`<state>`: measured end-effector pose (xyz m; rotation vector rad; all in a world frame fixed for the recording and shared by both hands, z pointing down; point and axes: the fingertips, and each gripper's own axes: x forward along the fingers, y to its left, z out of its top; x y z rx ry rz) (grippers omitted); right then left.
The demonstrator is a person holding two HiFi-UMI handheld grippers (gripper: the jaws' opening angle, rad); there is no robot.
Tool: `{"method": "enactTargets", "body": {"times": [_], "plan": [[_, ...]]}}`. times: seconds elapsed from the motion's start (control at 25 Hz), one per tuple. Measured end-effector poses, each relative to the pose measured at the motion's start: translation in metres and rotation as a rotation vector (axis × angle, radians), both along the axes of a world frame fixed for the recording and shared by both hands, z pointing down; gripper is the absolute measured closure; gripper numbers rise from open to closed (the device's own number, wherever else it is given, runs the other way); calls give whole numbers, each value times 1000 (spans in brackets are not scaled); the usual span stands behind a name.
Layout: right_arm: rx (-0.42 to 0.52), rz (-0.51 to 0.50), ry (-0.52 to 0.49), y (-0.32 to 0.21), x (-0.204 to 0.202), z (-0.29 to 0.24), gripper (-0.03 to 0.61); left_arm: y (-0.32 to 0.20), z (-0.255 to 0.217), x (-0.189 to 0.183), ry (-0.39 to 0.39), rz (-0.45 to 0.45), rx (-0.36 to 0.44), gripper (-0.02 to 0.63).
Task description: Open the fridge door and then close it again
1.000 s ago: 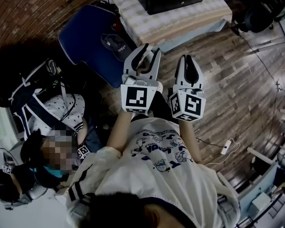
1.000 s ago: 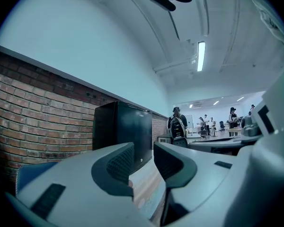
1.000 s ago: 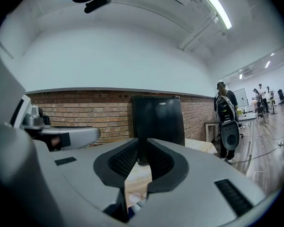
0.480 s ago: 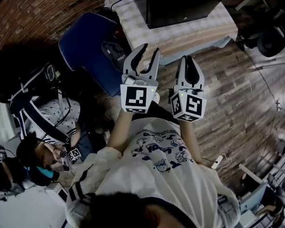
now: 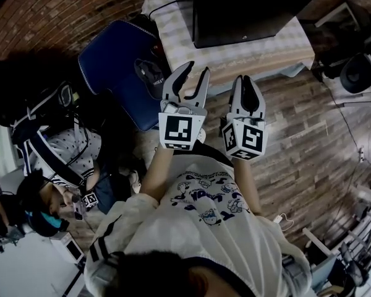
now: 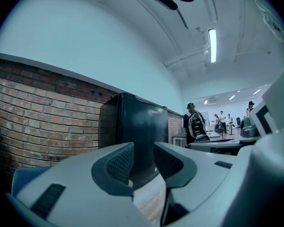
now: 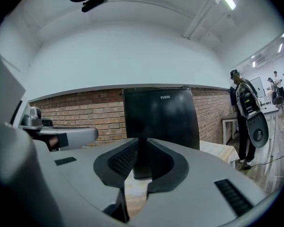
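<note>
The black fridge stands with its door shut on a table with a checked cloth, ahead of both grippers. My left gripper is open and empty, and its tips reach just short of the table's near edge. My right gripper hangs beside it, also short of the table, with only a narrow gap between its jaws and nothing in them. The left gripper view has the fridge behind the left gripper. In the right gripper view the fridge fills the slit of the right gripper.
A blue padded seat with a dark object on it stands left of the table. A person sits on the floor at the lower left among bags. A brick wall runs behind the fridge. Another person stands at the right.
The table and fridge have come lower and larger in the head view, so both grippers are nearer to them. Neither gripper's opening has changed.
</note>
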<state>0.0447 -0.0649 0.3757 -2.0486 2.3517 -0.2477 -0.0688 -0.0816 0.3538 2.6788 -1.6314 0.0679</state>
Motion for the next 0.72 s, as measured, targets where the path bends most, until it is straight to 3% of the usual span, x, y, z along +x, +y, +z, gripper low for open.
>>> {"method": "enactTargets", "body": {"times": [0.28, 0.72], "plan": [[-15, -9, -4, -18, -2, 7, 509, -20, 7, -3, 0, -11, -17, 476], [-11, 31, 11, -68, -5, 0, 509, -79, 7, 3, 0, 47, -31, 476]]}}
